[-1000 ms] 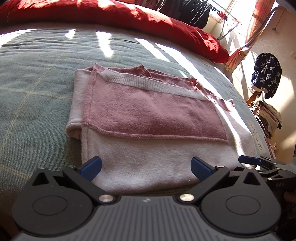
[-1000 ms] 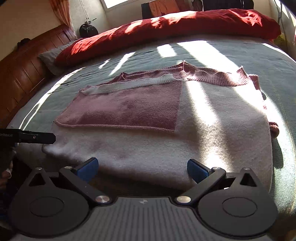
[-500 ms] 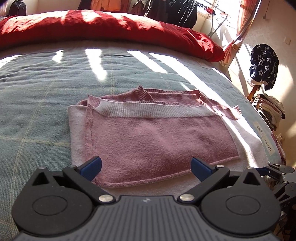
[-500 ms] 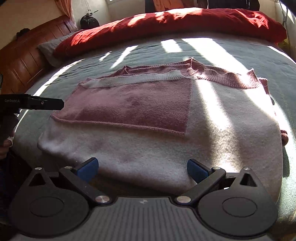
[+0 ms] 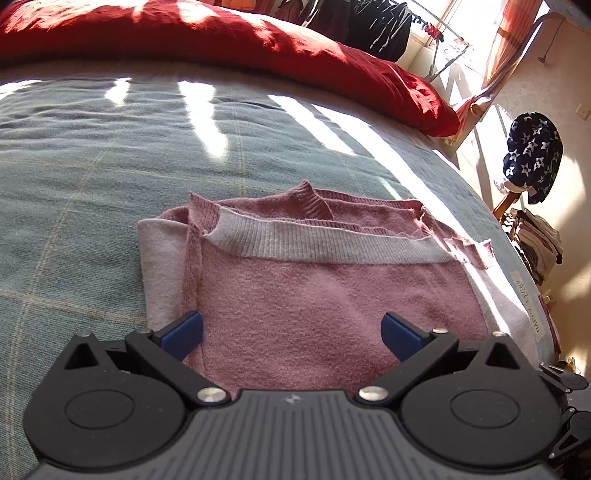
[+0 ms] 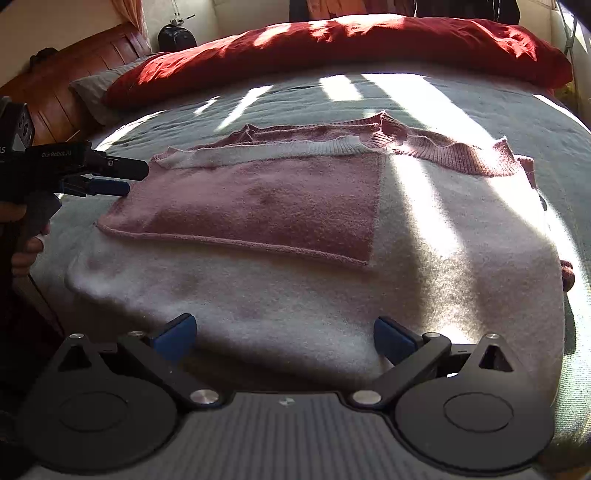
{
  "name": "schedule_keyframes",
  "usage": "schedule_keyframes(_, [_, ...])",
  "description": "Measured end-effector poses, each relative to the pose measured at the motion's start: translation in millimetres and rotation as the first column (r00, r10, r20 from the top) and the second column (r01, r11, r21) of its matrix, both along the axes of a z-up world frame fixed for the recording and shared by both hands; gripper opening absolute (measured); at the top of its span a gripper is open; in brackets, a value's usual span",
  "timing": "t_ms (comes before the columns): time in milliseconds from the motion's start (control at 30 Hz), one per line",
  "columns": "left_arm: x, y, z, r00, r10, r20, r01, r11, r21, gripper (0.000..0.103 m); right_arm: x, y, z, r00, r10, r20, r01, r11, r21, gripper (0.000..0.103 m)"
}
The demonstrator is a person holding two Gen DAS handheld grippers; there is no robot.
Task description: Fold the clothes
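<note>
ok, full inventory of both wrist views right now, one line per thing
sweater: 1, pink and pale, part-folded, flat on the bed's near side
bed cover: 1, grey-green, under the sweater
duvet: 1, red, bunched along the far side of the bed
pillow: 1, grey, by the headboard
headboard: 1, brown wood, left of the right wrist view
starred garment: 1, navy with white stars, hung at the right beyond the bed
hanging clothes: several, dark, by the window
left gripper: 1, black with blue pads, open over the sweater's pink panel
right gripper: 1, black with blue pads, open at the sweater's near edge
hand: 1, on the left gripper's handle
</note>
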State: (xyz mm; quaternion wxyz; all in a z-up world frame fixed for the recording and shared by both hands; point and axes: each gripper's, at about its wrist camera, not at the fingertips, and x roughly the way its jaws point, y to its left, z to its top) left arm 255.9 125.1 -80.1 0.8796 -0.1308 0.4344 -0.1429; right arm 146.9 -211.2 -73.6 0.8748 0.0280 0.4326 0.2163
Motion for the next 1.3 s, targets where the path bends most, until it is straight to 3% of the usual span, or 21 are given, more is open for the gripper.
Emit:
schedule_keyframes(100, [-4,1,-2,1.000,0.011,0.017,-0.011,1.000,0.024,0.102,-1,-2,0,1.000,0.001,0.000,-0.001,1.000,0.006,0.103])
schedule_keyframes(333, [-4,2,20,1.000,0.004,0.028,-0.003,0.999,-0.044,0.102,-2,-5,-3,1.000,-0.002,0.003,0.002,1.000,0.021,0.103])
schedule_keyframes(433, [-4,-15,22,0.997,-0.072,0.023,0.074,0.986,-0.150,0.102,-4,-5,-3,1.000,0.001,0.010,-0.002,1.000,0.019,0.103])
schedule_keyframes(533, [-3,-37,20,0.987,-0.160,0.017,0.158,0.946,-0.284,0.102,-5,-7,-3,1.000,-0.004,0.007,0.004,0.999,0.031,0.103])
schedule_keyframes(600, [1,-51,9,0.982,-0.189,-0.017,0.174,0.930,-0.325,0.102,-5,-9,-3,1.000,-0.007,0.004,0.007,0.999,0.039,0.103])
schedule_keyframes(733, [5,-63,-9,0.982,-0.171,-0.077,0.136,0.935,-0.328,0.102,-7,-11,-2,1.000,-0.007,0.003,0.007,0.999,0.042,0.103])
schedule_keyframes(900, [-2,-73,14,0.979,-0.200,-0.027,0.177,0.916,-0.360,0.102,-9,-15,-2,1.000,-0.011,-0.002,0.012,0.998,0.063,0.103])
schedule_keyframes(1067, [1,-87,-15,0.977,-0.196,-0.083,0.164,0.942,-0.292,0.102,-11,-16,-3,1.000,-0.011,0.000,0.011,0.998,0.061,0.103])
schedule_keyframes(1300, [-7,-84,15,0.978,-0.209,-0.021,0.196,0.942,-0.273,0.102,-14,-19,-4,1.000,-0.016,-0.002,0.016,0.997,0.076,0.103])
